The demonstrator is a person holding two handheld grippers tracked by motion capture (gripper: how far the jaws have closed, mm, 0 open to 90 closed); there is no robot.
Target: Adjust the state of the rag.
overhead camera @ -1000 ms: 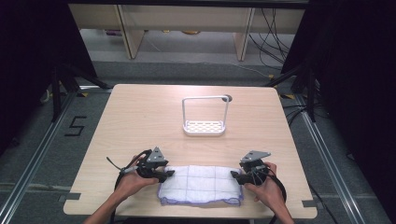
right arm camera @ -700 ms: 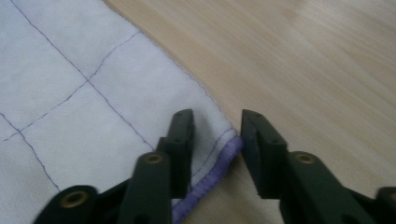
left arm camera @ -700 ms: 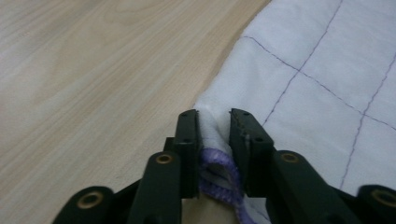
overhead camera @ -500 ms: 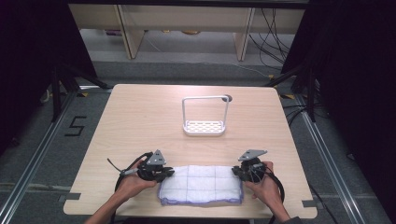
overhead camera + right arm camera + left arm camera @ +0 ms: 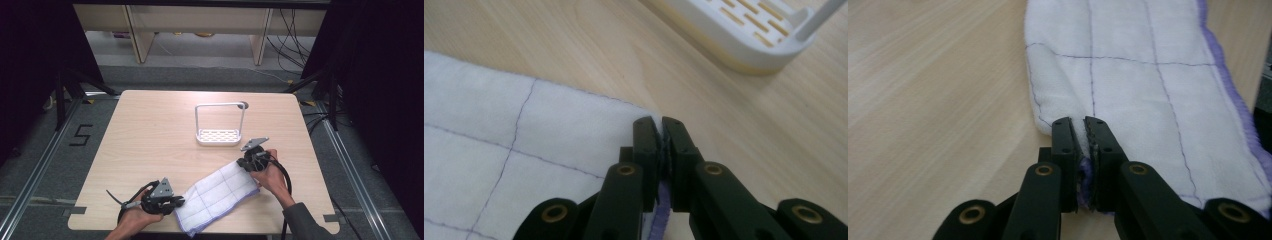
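A white cloth [image 5: 220,195] with purple stitched squares and a purple hem lies slantwise on the wooden table [image 5: 150,135], near its front edge. My left gripper [image 5: 179,202] is shut on the cloth's near-left end; in the left gripper view the jaws of the left gripper [image 5: 1083,122] pinch the hem and the cloth [image 5: 1128,80] stretches away from them. My right gripper [image 5: 245,164] is shut on the far-right corner. In the right gripper view the right gripper [image 5: 659,122] clamps the cloth [image 5: 524,130] at its edge.
A white rack [image 5: 220,136] with a slotted base and a tall hoop handle stands behind the cloth, close to the right gripper; its base [image 5: 744,35] shows at the top of the right gripper view. Bare wood spreads to the left and far side.
Both grippers closed on the cloth's ends. The right gripper then moved away toward the rack and the left gripper drew back to the front edge, so the cloth turned from straight to slantwise.
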